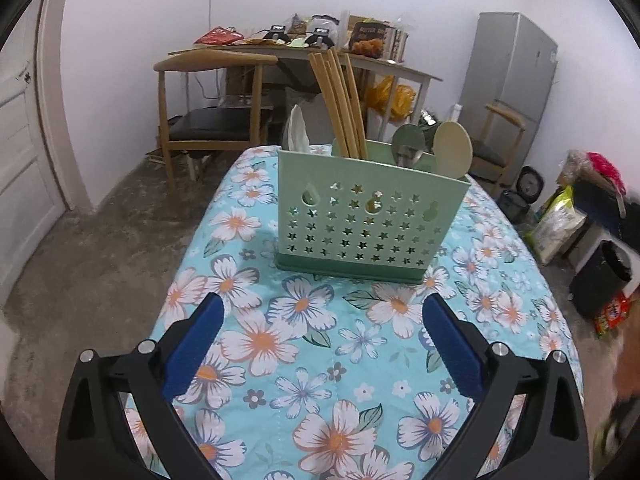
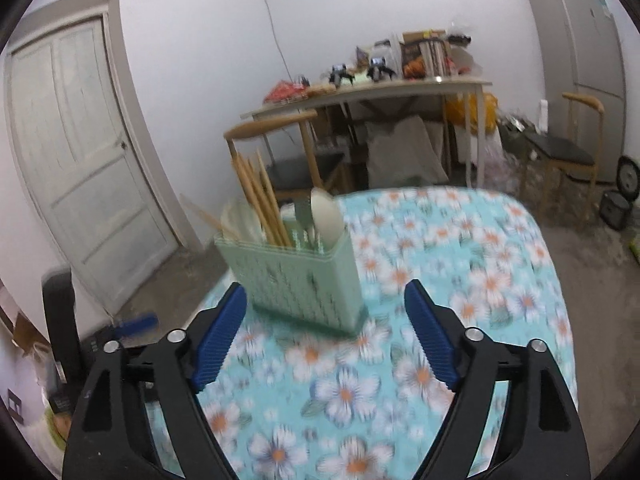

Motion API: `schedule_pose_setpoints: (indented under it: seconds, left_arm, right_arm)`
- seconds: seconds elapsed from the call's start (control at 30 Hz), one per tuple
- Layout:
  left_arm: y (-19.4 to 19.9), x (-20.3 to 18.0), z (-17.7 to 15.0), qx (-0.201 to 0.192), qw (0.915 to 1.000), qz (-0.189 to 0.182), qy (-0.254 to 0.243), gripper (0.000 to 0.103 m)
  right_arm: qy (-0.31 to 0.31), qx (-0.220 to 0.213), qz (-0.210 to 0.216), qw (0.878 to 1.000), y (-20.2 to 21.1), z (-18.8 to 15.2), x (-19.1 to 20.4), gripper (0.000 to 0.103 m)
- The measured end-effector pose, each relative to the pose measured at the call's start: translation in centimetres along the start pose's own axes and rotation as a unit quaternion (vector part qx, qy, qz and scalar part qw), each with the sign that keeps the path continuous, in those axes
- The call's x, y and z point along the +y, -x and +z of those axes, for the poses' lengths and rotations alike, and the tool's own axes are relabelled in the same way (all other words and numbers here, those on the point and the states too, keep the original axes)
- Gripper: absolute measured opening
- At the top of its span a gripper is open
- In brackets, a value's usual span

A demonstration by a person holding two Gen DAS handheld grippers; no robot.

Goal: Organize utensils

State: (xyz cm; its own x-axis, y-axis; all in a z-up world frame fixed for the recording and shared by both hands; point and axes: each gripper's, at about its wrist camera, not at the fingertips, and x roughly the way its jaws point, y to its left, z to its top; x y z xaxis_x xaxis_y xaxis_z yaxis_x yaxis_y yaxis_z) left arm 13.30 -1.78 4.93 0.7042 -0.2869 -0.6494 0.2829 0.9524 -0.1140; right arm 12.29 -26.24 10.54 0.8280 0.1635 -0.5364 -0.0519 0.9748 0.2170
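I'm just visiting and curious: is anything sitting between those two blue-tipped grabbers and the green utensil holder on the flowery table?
Nothing visible. Only bare floral tablecloth lies between the open left gripper and the green holder. The same goes for the open right gripper: the holder stands just ahead, with nothing between its jaws.

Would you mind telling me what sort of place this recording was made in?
Most likely a home dining or kitchen area: a tall grey fridge stands in the corner, wooden chairs sit by a cluttered side table, and a green utensil holder rests on a floral tablecloth.
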Motion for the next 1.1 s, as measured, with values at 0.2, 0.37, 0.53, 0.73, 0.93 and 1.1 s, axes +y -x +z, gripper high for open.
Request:
schedule_pose_setpoints:
  seconds: [0.2,0.37,0.53,0.73,0.93,1.1]
  left_arm:
    - [0.2,-1.1,0.9,0.009,0.9994,0.034,-0.003,0.097]
    - [1.0,-2.0,1.5,-0.005,0.9974,0.070,-0.016,0.097]
    - [1.4,-2.4,2.1,-0.012,0.9934,0.111,-0.028,0.097]
    - [1.5,-2.5,2.7,-0.014,0.9933,0.113,-0.020,0.097]
    - [1.6,-2.6,3.2,-0.022,0.9940,0.105,-0.021,0.097]
    - [1.1,-2.2,3.4,-0.013,0.9943,0.105,-0.013,0.097]
  right_arm:
    - [0.024,0.010,-0.031,0.999,0.6,-2.4,1.3,0.087]
    - [0.036,0.000,-0.045,0.998,1.2,-2.6,1.4,0.090]
    - [0.027,0.004,-0.049,0.998,1.2,-2.8,0.9,0.091]
    - [0.006,0.015,-0.057,0.998,1.0,-2.9,0.4,0.091]
    - [-0.004,0.020,-0.068,0.997,0.9,-2.7,0.2,0.091]
    - [-0.008,0.025,-0.069,0.997,0.6,-2.5,0.3,0.091]
